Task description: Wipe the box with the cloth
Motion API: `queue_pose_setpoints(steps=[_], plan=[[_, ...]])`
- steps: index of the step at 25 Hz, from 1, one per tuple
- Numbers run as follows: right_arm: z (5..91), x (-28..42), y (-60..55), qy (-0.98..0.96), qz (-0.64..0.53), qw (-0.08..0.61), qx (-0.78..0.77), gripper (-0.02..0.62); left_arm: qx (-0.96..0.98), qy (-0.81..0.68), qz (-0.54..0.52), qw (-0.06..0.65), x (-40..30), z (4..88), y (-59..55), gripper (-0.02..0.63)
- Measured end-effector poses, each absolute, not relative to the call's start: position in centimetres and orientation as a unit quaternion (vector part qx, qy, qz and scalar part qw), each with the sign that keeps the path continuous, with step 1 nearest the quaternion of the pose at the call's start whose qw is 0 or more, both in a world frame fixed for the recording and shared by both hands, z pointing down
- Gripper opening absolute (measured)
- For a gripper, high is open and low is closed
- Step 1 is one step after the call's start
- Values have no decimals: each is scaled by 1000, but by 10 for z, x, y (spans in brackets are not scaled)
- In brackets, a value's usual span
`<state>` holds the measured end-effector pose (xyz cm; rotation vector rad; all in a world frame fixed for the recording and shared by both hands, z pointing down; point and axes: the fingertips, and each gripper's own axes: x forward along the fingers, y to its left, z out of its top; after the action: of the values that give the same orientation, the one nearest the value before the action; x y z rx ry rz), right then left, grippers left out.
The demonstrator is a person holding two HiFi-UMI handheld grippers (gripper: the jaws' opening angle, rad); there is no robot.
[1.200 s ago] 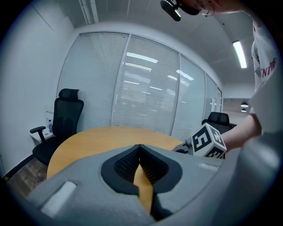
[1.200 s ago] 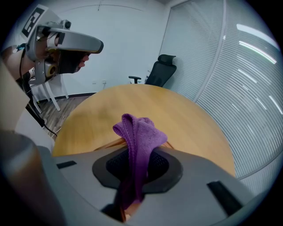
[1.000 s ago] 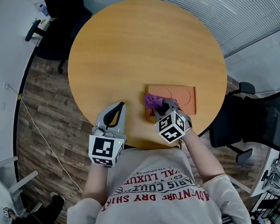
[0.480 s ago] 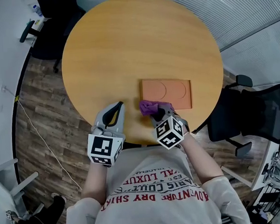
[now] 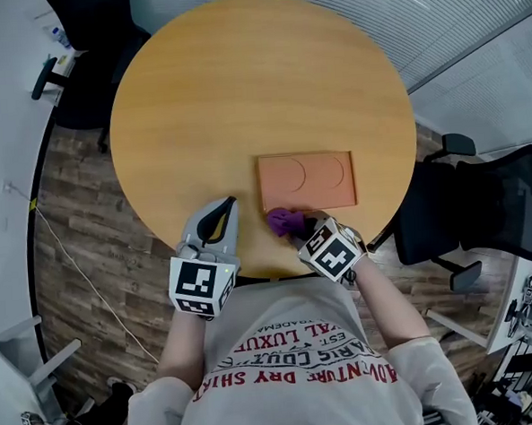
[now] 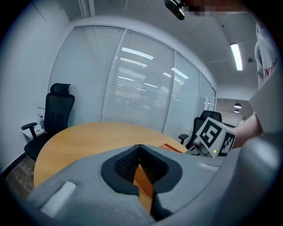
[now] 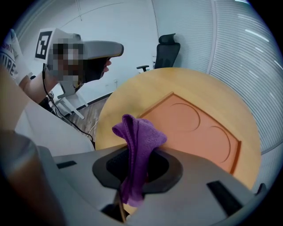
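Note:
A flat orange box (image 5: 306, 180) with two round marks on its lid lies on the round wooden table (image 5: 241, 101), near the front right. The box (image 7: 194, 128) fills the middle of the right gripper view. My right gripper (image 5: 295, 223) is shut on a purple cloth (image 5: 283, 220) just in front of the box's near edge. The cloth (image 7: 137, 152) sticks up bunched from between the jaws. My left gripper (image 5: 221, 207) hangs over the table's near edge, left of the box, jaws shut and empty (image 6: 140, 155).
Black office chairs stand at the right (image 5: 482, 221) and at the far left (image 5: 87, 74). White blinds (image 5: 397, 10) run behind the table. A cable (image 5: 80, 263) trails over the wood floor on the left.
My right gripper has pulled back with the cloth, from on the box's left end to just in front of its near edge. The left gripper has stayed put.

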<state>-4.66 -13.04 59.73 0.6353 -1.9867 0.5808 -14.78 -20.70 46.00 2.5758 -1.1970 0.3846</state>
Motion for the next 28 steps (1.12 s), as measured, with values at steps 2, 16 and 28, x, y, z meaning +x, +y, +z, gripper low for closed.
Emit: queue_pose_setpoints(steps=[2,16,28], plan=[[587,-34,-139,-812,237,456,276,74,892,-410,134,136,-143,459,-209,9],[538,35,-264,-778,65,521,346,76,900,-397,123,130,-104,444,-229,9],[587,17,-288,-784,51,528,324,76,887,-416,126,154,-111,459,-233,9]])
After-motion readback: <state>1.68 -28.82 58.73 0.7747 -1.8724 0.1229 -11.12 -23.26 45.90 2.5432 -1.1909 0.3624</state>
